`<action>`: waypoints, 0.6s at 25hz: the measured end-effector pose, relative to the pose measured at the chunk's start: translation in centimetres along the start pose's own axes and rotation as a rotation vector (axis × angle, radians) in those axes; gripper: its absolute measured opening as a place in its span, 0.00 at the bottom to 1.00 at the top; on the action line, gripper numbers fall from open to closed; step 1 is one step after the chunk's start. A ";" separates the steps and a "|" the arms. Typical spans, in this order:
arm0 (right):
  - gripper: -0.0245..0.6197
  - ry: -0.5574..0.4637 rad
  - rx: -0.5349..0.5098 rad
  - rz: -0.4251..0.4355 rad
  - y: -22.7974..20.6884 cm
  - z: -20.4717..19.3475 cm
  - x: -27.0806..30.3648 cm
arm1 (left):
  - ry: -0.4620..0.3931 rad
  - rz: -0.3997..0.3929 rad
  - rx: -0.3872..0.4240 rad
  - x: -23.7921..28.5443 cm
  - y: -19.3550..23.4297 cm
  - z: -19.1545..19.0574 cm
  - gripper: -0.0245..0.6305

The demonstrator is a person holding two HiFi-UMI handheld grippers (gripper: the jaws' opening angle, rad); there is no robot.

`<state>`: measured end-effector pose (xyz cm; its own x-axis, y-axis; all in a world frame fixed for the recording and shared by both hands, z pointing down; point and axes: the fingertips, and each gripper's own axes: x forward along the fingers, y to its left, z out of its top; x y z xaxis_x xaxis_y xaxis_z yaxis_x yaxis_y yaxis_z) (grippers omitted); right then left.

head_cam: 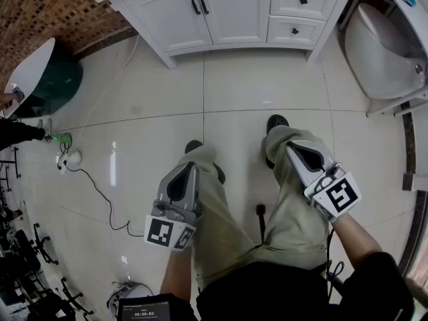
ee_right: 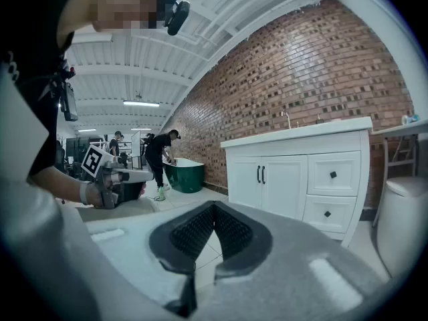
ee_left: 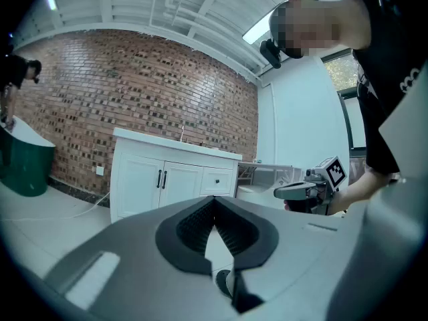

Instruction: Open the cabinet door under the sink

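The white vanity cabinet point(head_cam: 221, 12) stands at the far end of the tiled floor, and its two doors are closed, with a pair of black handles point(head_cam: 198, 4) where they meet. The same doors point(ee_left: 160, 179) point(ee_right: 277, 182) lie straight ahead in both gripper views, a few steps away. My left gripper point(head_cam: 190, 166) point(ee_left: 214, 200) is held over the person's left leg, jaws shut and empty. My right gripper point(head_cam: 289, 146) point(ee_right: 212, 206) hovers over the right leg, its jaws also shut with nothing in them. Each gripper sees the other beside it.
Two drawers point(head_cam: 304, 0) sit right of the doors. A white toilet point(head_cam: 384, 52) stands at the right. A green tub point(head_cam: 47, 79) is at the left, with a person point(ee_right: 162, 154) bent over it. A black cable point(head_cam: 100, 192) trails across the floor tiles.
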<state>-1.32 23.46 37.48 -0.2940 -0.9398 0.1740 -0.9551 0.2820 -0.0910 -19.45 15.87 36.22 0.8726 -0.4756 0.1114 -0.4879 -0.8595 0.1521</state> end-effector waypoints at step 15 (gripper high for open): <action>0.02 -0.004 -0.004 0.022 -0.1 0.4 0.6 | -0.016 0.011 -0.008 1.1 0.2 0.5 0.06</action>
<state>-1.42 22.80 37.24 -0.3152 -0.9341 0.1677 -0.9484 0.3037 -0.0909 -18.63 15.05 35.85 0.8673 -0.4881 0.0978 -0.4978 -0.8526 0.1588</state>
